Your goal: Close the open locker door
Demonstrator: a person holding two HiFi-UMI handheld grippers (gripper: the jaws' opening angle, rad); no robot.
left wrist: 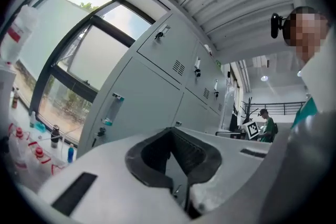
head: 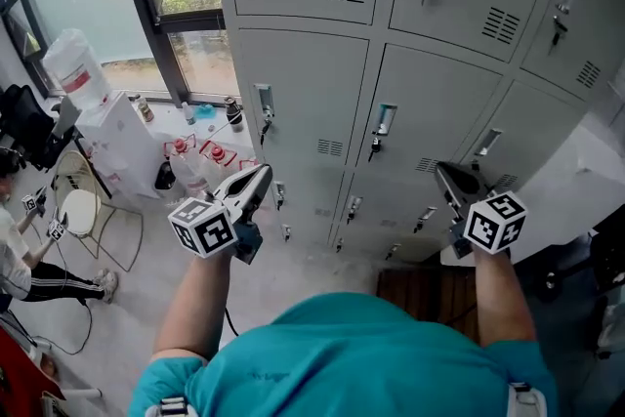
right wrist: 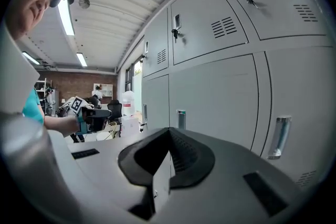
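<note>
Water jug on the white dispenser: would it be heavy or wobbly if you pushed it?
Probably heavy if it holds water, though how full the water jug is can't be told. It sits high on the narrow white dispenser, so a hard shove might tip it. Its plastic-looking wall likely dents rather than shatters.

Pale grey locker door (head: 576,181), lower right, swung open outward.

The pale grey floor (head: 293,280) carries the bank of grey lockers (head: 312,93). At the left, a light chair (head: 83,210), a white cabinet (head: 122,146) and red-capped water bottles (head: 195,161) stand on it. A thin cable (head: 70,339) trails across it, and a dark brown slatted panel (head: 430,293) lies before the lockers.
</note>
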